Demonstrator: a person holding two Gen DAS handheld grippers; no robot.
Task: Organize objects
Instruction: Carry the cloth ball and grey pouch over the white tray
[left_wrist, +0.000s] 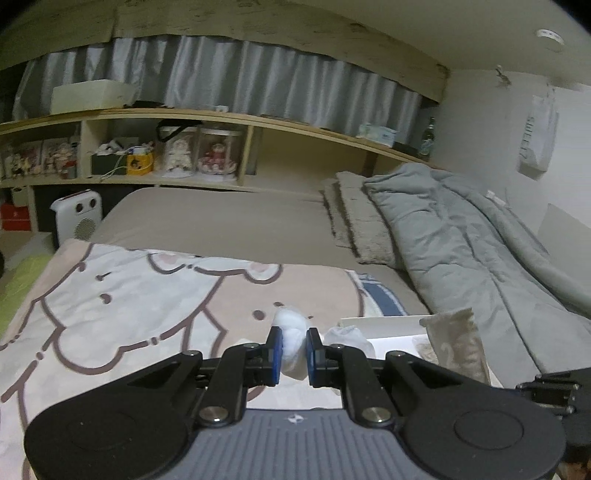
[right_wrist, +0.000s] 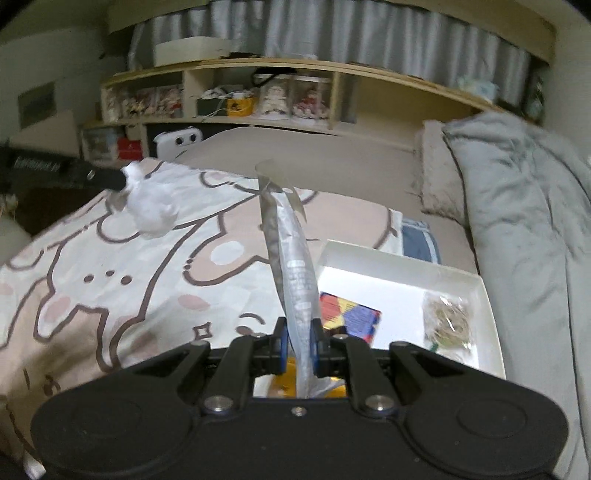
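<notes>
- Black gripper bodies fill the bottom of both wrist views; two grippers are there, one for each hand.
- One cartoon blanket (right_wrist: 122, 273), beige and white with brown outlines, covers the near part of the bed; one grey quilt (left_wrist: 469, 236) lies folded along the right side.
- One white tray (right_wrist: 402, 264) sits on the bed between the blanket and the quilt. Inside it I count one colourful card (right_wrist: 351, 314), red, yellow and blue, and one clear bag of rubber bands (right_wrist: 447, 320). The print on the card is too small to read.
- One white bag (left_wrist: 537, 142) hangs on the wall; it has vertical letters, but I cannot read them surely.
- Left gripper (left_wrist: 294, 349): its jaws are closed narrow on one white cotton wad (left_wrist: 292, 332), which is held above the blanket, left of the tray.
- Right gripper (right_wrist: 298, 341): its jaws are pressed together on one silver pouch (right_wrist: 291, 258), which stands up from the fingers at the left edge of the tray. It has pale printed lines, not readable.
</notes>
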